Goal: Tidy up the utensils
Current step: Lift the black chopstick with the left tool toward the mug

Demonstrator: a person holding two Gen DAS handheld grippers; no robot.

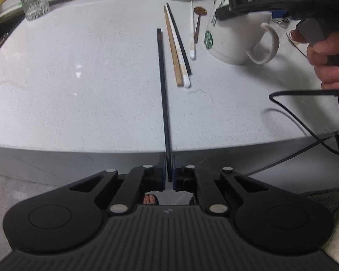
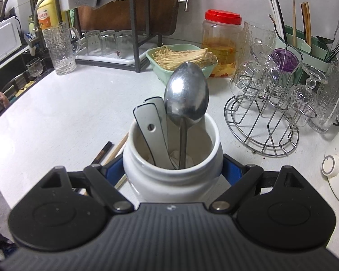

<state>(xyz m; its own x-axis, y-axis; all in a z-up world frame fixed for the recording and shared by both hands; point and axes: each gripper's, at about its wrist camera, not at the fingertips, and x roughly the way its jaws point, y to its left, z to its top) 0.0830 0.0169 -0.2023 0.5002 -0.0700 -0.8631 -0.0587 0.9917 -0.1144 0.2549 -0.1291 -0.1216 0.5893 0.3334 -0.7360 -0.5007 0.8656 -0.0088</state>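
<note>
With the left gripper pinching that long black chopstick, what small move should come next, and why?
Probably swing the black chopstick toward the white ceramic mug and tip it in: the left gripper already clamps it, and the right gripper holds the mug.

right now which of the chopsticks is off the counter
The black chopstick, clamped in the left gripper; the wooden, white and other black ones lie on the counter.

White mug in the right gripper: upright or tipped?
Tipped. The white mug leans in the left wrist view, and its mouth faces the right wrist camera, showing the metal spoon inside.
</note>
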